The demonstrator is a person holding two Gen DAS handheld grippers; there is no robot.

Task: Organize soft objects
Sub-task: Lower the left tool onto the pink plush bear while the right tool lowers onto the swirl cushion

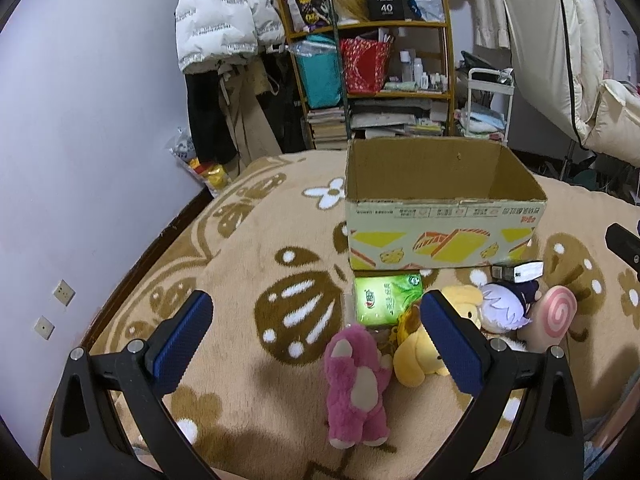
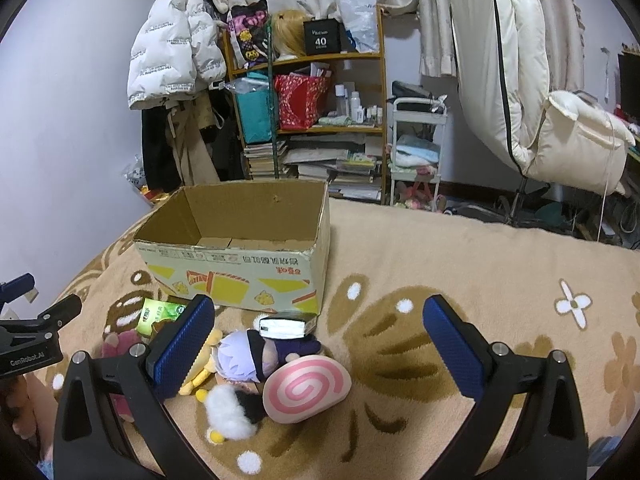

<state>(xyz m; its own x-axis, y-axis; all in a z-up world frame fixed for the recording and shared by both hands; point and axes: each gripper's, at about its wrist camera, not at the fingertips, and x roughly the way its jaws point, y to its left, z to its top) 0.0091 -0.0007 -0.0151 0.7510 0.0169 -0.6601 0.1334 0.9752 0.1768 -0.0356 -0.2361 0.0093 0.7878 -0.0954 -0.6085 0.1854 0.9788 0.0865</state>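
Soft toys lie clustered on the patterned blanket (image 1: 248, 240) before the open cardboard box (image 1: 440, 236): pink plush bear (image 1: 356, 384), yellow plush (image 1: 416, 360), purple-haired doll (image 2: 244, 360), pink spiral cushion (image 2: 306, 388). We hold the left gripper (image 1: 316, 344) and right gripper (image 2: 318, 348) spread wide, empty. A black shelf box (image 1: 386, 2) reads "40"; the other gripper's body (image 2: 28, 356) reads "GenRobot.AI".
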